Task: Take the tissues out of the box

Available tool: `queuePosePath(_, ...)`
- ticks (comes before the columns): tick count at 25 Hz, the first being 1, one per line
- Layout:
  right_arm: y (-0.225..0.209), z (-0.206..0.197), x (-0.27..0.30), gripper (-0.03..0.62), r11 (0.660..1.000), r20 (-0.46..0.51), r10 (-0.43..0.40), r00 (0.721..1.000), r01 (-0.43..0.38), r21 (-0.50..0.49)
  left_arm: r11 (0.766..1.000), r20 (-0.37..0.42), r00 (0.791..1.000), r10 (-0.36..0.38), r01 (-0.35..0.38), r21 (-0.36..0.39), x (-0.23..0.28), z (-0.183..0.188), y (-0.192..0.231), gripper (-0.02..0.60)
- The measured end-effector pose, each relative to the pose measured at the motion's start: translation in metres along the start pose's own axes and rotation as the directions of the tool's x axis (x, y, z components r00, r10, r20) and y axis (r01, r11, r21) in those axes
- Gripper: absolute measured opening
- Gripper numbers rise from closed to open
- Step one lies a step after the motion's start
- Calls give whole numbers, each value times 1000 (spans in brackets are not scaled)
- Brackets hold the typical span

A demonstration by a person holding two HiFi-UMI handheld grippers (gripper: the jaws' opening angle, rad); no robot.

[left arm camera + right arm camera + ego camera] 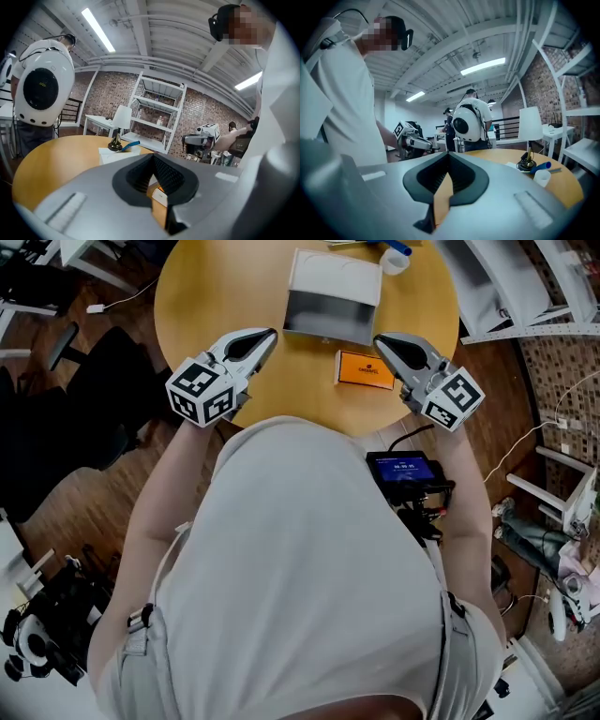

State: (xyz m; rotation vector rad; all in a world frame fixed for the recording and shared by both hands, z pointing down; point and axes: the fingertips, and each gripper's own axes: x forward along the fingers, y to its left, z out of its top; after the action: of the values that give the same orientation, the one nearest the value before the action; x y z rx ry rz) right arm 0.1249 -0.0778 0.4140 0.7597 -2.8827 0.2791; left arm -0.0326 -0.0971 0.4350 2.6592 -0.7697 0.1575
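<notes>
Tissue packet (pixel 366 369) outside open box (pixel 333 296), near table's (pixel 216 296) front edge; left gripper (pixel 267 337), right gripper (pixel 382 341) clenched, empty; peek into box for leftovers.

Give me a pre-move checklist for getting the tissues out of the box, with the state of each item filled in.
1. Box open: ok. The white cardboard box stands on the round wooden table with its lid up.
2. Tissues visible inside: cannot tell. The inside shows only plain grey.
3. Left gripper empty: ok. Nothing is between its jaws.
4. Right gripper empty: ok. Nothing is between its jaws.
5. Jaws apart for a grasp: not ok. Both pairs are shut.
6. Flat orange pack out of the way: ok. It lies on the table, apart from the box, near the right gripper.
</notes>
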Motion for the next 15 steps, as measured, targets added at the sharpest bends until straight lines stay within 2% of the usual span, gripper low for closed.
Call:
queuePosePath(5,-2,-7,-4,3,999,26,-32,999,31,22,1000,-24,999,-26,26,-1,9,-9,-5,0)
queuePosePath(15,0,-12,-3,3,1000,16,-19,1000,19,17,999,-48,998,-43,43,-3,17,-17,-8,0)
